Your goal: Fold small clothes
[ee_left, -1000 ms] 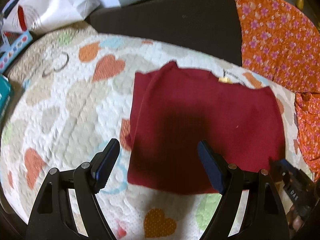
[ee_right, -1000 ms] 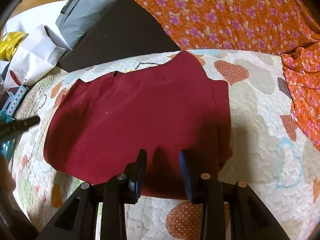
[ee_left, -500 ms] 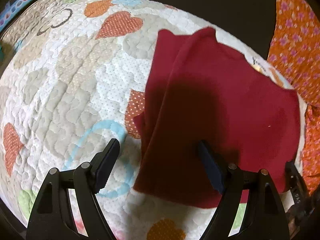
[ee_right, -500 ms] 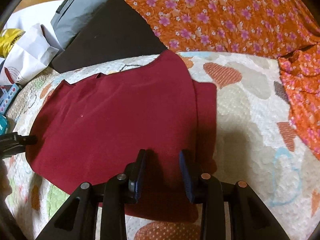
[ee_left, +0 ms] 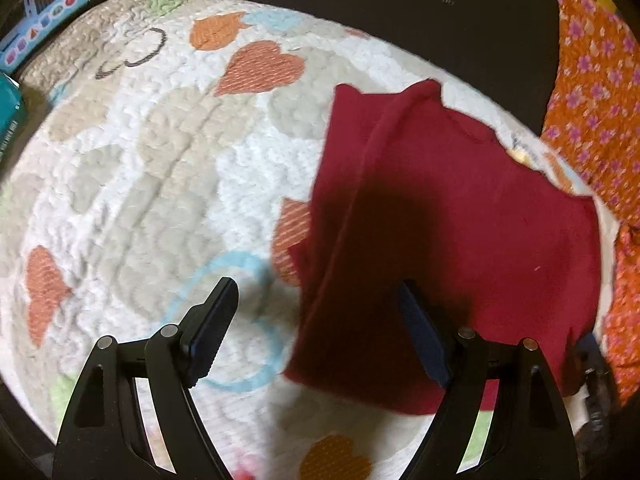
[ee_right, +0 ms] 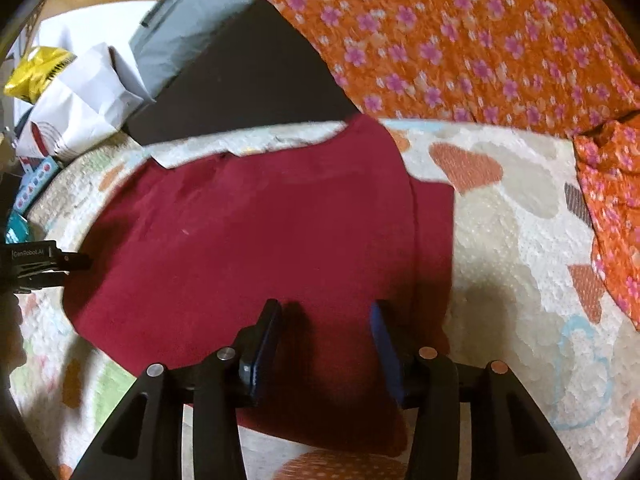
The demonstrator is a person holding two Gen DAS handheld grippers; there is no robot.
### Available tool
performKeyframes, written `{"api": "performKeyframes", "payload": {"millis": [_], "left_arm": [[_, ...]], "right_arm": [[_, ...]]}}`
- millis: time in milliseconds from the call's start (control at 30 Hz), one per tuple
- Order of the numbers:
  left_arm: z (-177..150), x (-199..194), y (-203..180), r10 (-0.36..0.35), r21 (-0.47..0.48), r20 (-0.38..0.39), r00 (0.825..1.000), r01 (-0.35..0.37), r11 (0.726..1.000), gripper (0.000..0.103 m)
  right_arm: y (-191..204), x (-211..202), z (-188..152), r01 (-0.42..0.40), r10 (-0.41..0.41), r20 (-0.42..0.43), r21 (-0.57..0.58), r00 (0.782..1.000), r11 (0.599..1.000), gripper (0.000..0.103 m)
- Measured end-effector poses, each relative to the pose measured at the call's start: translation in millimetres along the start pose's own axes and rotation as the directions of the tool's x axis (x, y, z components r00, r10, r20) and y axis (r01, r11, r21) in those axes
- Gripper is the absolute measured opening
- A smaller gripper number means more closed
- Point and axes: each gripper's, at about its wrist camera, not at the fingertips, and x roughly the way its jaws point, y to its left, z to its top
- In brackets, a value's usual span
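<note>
Two grippers hang over a dark red shirt (ee_left: pixel 460 240) that lies flat on a quilt (ee_left: pixel 160 184) printed with hearts. In the left wrist view the left gripper (ee_left: pixel 316 320) has its fingers spread wide with nothing between them: one finger (ee_left: pixel 212 320) is above bare quilt, the other above the near left part of the shirt, so the garment's left edge runs between them. A sleeve or side panel is folded along that edge, showing as a lengthwise crease. Whether the fingers touch the fabric cannot be told.

In the right wrist view the right gripper (ee_right: pixel 324 344) is above the near hem of the shirt (ee_right: pixel 260 248), toward its right side, its fingers parted with a moderate gap and gripping nothing. The right sleeve sticks out flat beside the body of the shirt. The left gripper's tip (ee_right: pixel 48 264) shows at the far left edge of this view, just beside the shirt's left side.

An orange floral cloth (ee_right: pixel 460 40) lies beyond and to the right of the quilt, a dark panel (ee_right: pixel 240 80) behind it, and white bags (ee_right: pixel 80 104) and a yellow packet (ee_right: pixel 36 72) at the far left.
</note>
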Motion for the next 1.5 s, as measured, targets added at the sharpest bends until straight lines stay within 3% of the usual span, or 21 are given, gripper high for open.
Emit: {"api": "performKeyframes", "payload": {"millis": [67, 200, 333, 367, 400, 433, 567, 700, 833, 900, 1067, 1167, 1233, 1267, 1300, 1500], "left_arm": [[-4.1, 4.5, 4.5, 0.015, 0.009, -0.036, 0.999, -0.015, 1.000, 0.082], [-11.4, 8.6, 13.8, -0.013, 0.002, -0.074, 0.997, 0.013, 1.000, 0.082], [-12.2, 7.9, 23.8, -0.013, -0.002, -0.079, 0.997, 0.013, 1.000, 0.082], [-11.4, 7.2, 28.1, -0.025, -0.020, -0.083, 0.996, 0.023, 1.000, 0.082], [-10.5, 7.2, 31.3, -0.038, -0.035, -0.088, 0.995, 0.035, 0.999, 0.082], [-9.6, 7.9, 33.1, -0.051, -0.048, -0.098, 0.994, 0.046, 0.998, 0.082], [-7.0, 9.1, 32.5, -0.055, -0.040, -0.110, 0.992, 0.050, 0.998, 0.082], [-1.5, 11.4, 32.4, -0.044, -0.034, -0.118, 0.992, 0.040, 0.999, 0.082], [7.4, 12.0, 29.1, -0.037, -0.039, -0.105, 0.994, 0.033, 0.999, 0.082], [12.6, 14.8, 27.2, -0.030, -0.040, -0.100, 0.995, 0.027, 0.999, 0.082], [16.2, 20.9, 28.0, -0.034, -0.054, -0.114, 0.993, 0.028, 0.998, 0.082], [16.8, 21.8, 28.7, -0.038, -0.058, -0.118, 0.992, 0.031, 0.998, 0.082], [13.3, 20.6, 29.2, -0.034, -0.056, -0.119, 0.992, 0.027, 0.998, 0.082], [12.5, 20.9, 29.4, -0.031, -0.056, -0.119, 0.992, 0.024, 0.998, 0.082], [10.7, 20.9, 30.1, -0.028, -0.055, -0.120, 0.992, 0.022, 0.998, 0.082], [5.1, 32.0, 39.8, -0.046, -0.100, -0.146, 0.988, 0.031, 0.994, 0.082]], "right_arm": [[15.1, 0.5, 7.7, -0.071, 0.071, -0.009, 0.021, 0.997, 0.997, 0.044], [69.9, 25.1, 41.0, -0.227, 0.230, -0.082, 0.044, 0.970, 0.973, 0.044], [128.1, 50.7, 79.4, -0.285, 0.285, -0.062, 0.012, 0.956, 0.958, 0.044], [143.3, 59.4, 89.4, -0.304, 0.303, -0.064, -0.017, 0.951, 0.952, 0.039], [155.3, 67.9, 96.4, -0.313, 0.310, -0.068, -0.039, 0.948, 0.949, 0.028], [164.0, 75.4, 101.8, -0.313, 0.309, -0.075, -0.047, 0.948, 0.949, 0.025], [182.5, 117.4, 116.9, -0.326, 0.327, -0.112, 0.027, 0.938, 0.945, 0.025], [190.8, 160.1, 118.7, -0.343, 0.368, -0.176, 0.157, 0.913, 0.926, 0.025], [199.7, 175.6, 117.8, -0.348, 0.366, -0.184, 0.124, 0.912, 0.929, 0.024], [206.1, 173.2, 120.4, -0.340, 0.347, -0.175, 0.066, 0.922, 0.938, 0.007], [212.7, 173.5, 120.9, -0.332, 0.331, -0.182, 0.027, 0.926, 0.943, 0.007], [214.9, 174.0, 118.3, -0.312, 0.306, -0.229, 0.011, 0.924, 0.950, 0.013], [217.9, 162.6, 118.7, -0.313, 0.302, -0.219, -0.015, 0.928, 0.950, 0.039], [219.3, 158.7, 118.9, -0.311, 0.299, -0.215, -0.023, 0.930, 0.950, 0.057], [222.4, 156.8, 119.5, -0.304, 0.291, -0.222, -0.028, 0.931, 0.952, 0.062], [240.4, 177.6, 114.8, -0.242, 0.202, -0.313, -0.096, 0.928, 0.966, 0.062]]}}
